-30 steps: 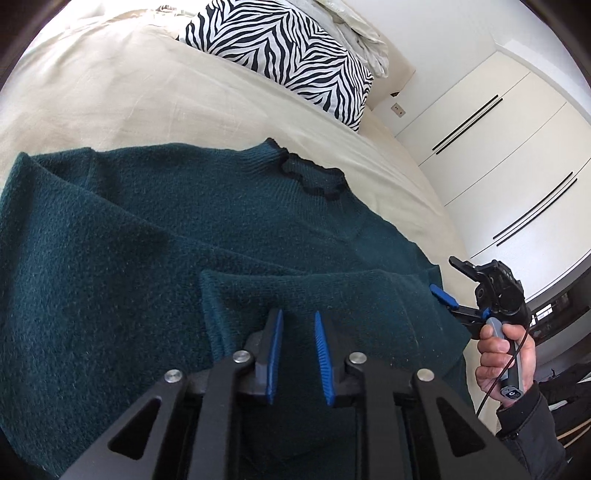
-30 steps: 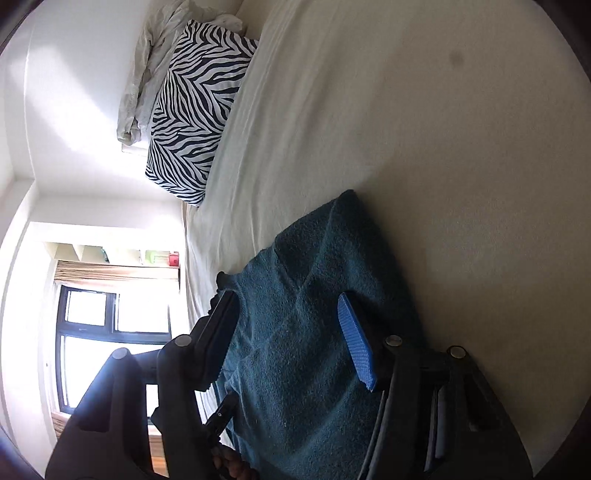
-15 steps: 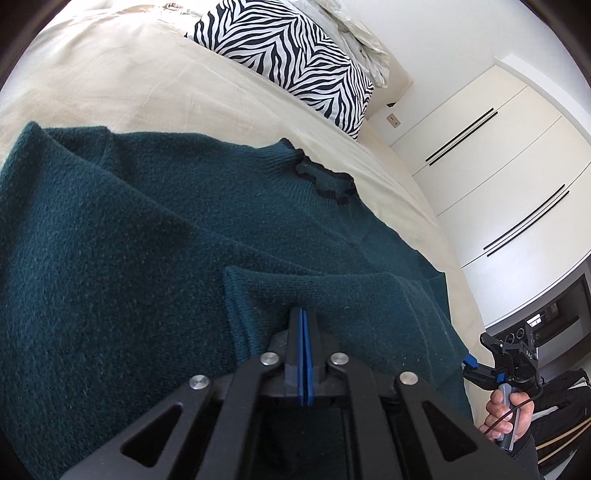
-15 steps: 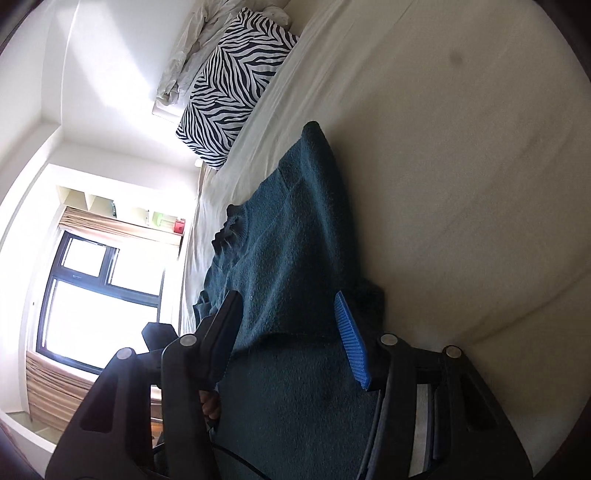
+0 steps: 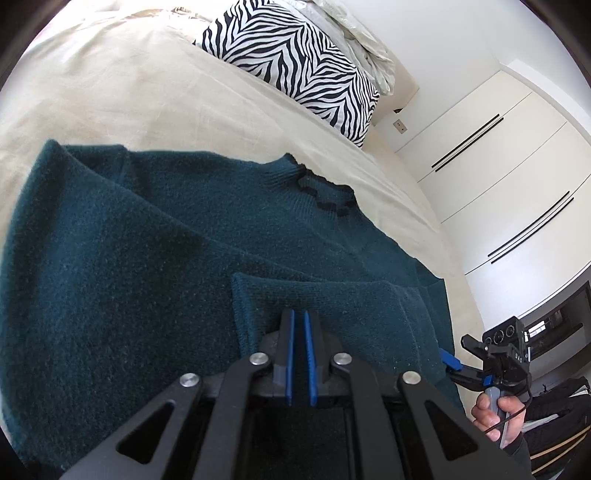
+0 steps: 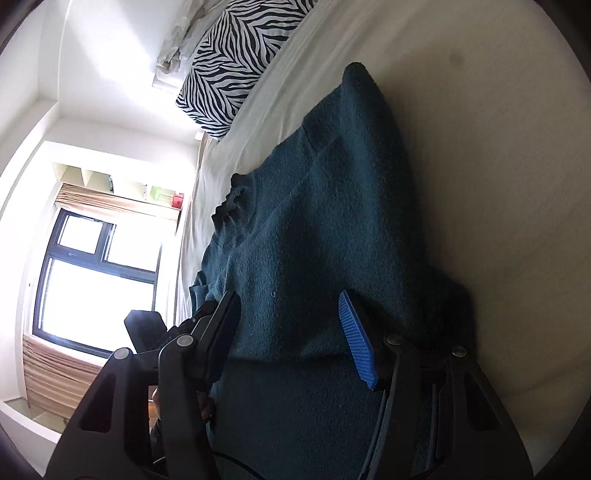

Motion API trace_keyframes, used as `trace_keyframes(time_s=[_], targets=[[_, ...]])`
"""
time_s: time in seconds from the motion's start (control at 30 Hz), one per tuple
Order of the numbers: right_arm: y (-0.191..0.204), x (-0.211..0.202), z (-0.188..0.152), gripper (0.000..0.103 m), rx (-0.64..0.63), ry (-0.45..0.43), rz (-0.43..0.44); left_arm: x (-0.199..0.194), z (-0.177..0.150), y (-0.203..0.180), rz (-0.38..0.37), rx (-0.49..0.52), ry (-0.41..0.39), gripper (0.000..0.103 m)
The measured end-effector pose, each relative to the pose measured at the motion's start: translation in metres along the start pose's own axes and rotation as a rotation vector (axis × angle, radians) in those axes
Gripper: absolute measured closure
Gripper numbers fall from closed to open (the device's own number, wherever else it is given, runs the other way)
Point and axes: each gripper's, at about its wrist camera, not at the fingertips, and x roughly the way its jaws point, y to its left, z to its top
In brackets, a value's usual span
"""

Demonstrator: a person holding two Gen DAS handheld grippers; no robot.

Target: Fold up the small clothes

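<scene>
A dark teal knit sweater [image 5: 155, 251] lies flat on the cream bed sheet [image 5: 129, 96], its scalloped collar [image 5: 325, 195] toward the pillow. One sleeve [image 5: 332, 299] is folded across the body. My left gripper [image 5: 298, 314] hovers right over that sleeve's cuff; its jaws are opening, with a narrow gap and no cloth pinched between the pads. My right gripper [image 6: 286, 299] stands open above the sweater [image 6: 314, 221] near its side edge, nothing between its fingers. In the left wrist view the right gripper [image 5: 480, 362] sits off the sweater's right edge in a hand [image 5: 495, 417].
A zebra-striped pillow [image 5: 295, 66] and rumpled white bedding [image 5: 365, 33] lie at the head of the bed. White wardrobe doors [image 5: 498, 173] stand to the right. A bright window [image 6: 92, 280] shows in the right wrist view. Bare sheet [image 6: 498, 166] lies beside the sweater.
My left jaws closed fully over the folded sleeve, then parted a little. The right gripper drew back along the sweater's edge and rolled, so more of the sweater shows in its view.
</scene>
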Motion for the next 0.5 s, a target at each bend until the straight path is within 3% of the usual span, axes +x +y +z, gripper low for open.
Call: trace_keyframes(time_s=[0.03, 0.1, 0.13, 0.27, 0.4, 0.5], targets=[[0.000, -0.004, -0.005, 0.049, -0.016, -0.010, 0.010, -0.007, 0.002, -0.006, 0.009, 0.015, -0.024, 0.066], [-0.004, -0.009, -0.013, 0.049, -0.004, -0.004, 0.032, -0.018, 0.004, -0.019, -0.008, 0.028, -0.071, 0.051], [-0.006, -0.013, -0.015, 0.049, 0.004, -0.007, 0.032, -0.019, 0.004, -0.026, -0.026, 0.036, -0.076, 0.049], [0.002, -0.027, -0.016, 0.047, 0.005, -0.012, -0.013, -0.002, 0.000, -0.048, -0.040, 0.096, -0.026, 0.047], [0.018, -0.045, 0.002, 0.044, -0.002, -0.079, 0.051, 0.024, -0.011, -0.036, -0.008, 0.066, 0.044, 0.048], [0.021, -0.033, 0.028, 0.039, 0.019, -0.074, 0.089, 0.024, -0.015, -0.032, -0.027, 0.090, 0.018, 0.049]])
